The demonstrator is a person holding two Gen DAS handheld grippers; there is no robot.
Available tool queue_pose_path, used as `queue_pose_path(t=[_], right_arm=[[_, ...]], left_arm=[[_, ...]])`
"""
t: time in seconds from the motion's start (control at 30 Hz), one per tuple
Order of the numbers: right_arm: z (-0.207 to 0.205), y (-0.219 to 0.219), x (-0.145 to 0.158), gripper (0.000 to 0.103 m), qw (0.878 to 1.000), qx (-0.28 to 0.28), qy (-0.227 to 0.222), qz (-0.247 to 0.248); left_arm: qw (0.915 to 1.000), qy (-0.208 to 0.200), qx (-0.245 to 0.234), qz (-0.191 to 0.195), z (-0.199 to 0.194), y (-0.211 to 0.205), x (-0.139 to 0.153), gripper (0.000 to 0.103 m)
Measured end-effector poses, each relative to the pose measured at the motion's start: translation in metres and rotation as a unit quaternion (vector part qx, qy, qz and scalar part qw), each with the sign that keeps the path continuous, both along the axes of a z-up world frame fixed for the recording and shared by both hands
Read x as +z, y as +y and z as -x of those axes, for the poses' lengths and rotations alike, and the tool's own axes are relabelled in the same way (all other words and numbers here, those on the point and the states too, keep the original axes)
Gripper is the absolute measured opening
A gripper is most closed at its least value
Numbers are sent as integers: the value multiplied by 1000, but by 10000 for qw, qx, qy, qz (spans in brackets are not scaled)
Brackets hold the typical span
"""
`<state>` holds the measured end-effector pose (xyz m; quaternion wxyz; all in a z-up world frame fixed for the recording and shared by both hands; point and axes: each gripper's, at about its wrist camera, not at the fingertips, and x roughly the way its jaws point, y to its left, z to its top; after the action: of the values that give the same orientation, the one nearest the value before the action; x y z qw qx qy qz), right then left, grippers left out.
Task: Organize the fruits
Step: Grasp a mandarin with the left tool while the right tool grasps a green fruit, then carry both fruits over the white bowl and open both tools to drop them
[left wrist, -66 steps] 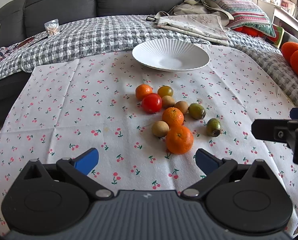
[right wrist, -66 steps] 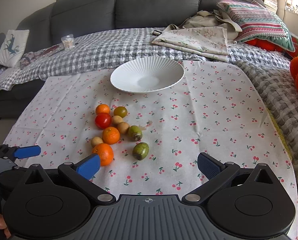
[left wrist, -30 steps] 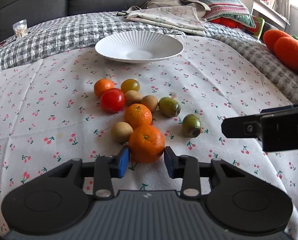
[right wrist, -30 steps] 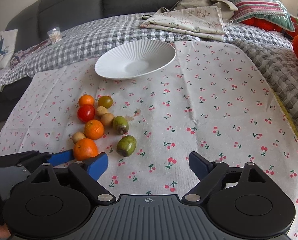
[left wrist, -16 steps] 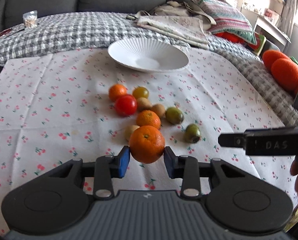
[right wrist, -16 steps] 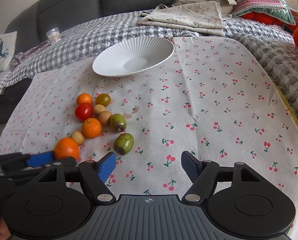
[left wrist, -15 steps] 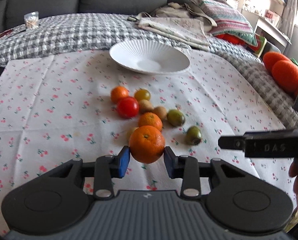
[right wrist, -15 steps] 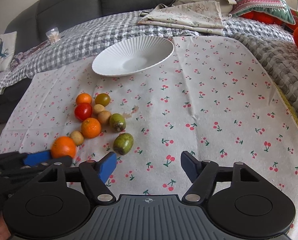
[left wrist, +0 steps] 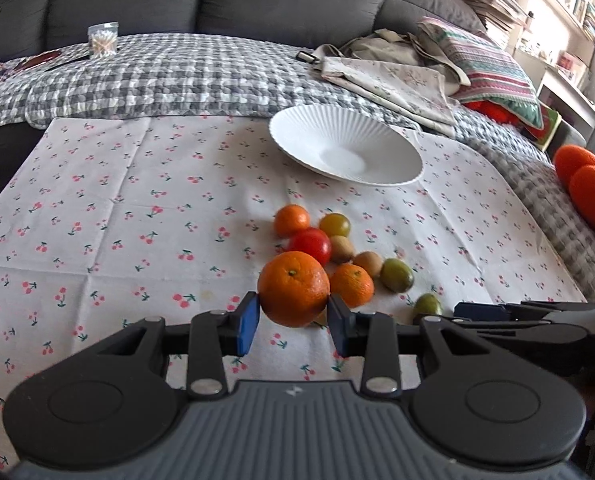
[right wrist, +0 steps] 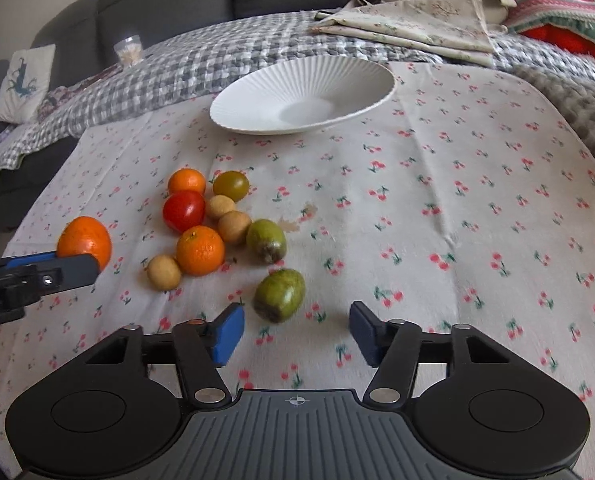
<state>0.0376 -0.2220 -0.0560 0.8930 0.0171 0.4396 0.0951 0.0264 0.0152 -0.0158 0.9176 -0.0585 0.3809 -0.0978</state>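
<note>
My left gripper (left wrist: 293, 320) is shut on a large orange (left wrist: 294, 289) and holds it above the cherry-print cloth; the orange also shows in the right wrist view (right wrist: 84, 242). My right gripper (right wrist: 295, 334) is open and empty, low over the cloth, just short of a green kiwi-like fruit (right wrist: 280, 289). A cluster of fruit lies on the cloth: a red tomato (right wrist: 184, 210), a smaller orange (right wrist: 200, 250), a second green fruit (right wrist: 266, 240) and several small brown fruits. A white ribbed bowl (right wrist: 257, 98) stands empty behind them.
A grey checked blanket (left wrist: 157, 76) covers the sofa edge behind the cloth. Folded fabric (left wrist: 389, 76) and a striped pillow (left wrist: 493, 72) lie at the back right. Orange plush balls (left wrist: 589, 188) sit at the right. A small clear jar (left wrist: 102, 39) stands at the back left.
My left gripper closed on the large orange and lifted it off the cloth, then swung left. My right gripper moved down and forward to the near green fruit, jaws narrowing somewhat.
</note>
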Motion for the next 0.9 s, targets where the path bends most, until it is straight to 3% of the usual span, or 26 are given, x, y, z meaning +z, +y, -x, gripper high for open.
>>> queue_pose_path(t=[0.1, 0.2, 0.53, 0.9], right_arm=[[-6, 5, -5, 46, 10000, 39, -23, -11], [-11, 11, -7, 29, 9999, 111, -25, 35], [-11, 10, 15, 29, 10000, 53, -40, -29], [-41, -12, 66, 29, 9995, -179, -252, -28]], left_arm=[[10000, 18, 46, 5, -2, 3, -1, 35], [10000, 15, 48, 10, -3, 4, 0, 35], [10000, -32, 56, 44, -12, 6, 8, 35], [9998, -152, -81, 85, -46, -9, 36, 35]])
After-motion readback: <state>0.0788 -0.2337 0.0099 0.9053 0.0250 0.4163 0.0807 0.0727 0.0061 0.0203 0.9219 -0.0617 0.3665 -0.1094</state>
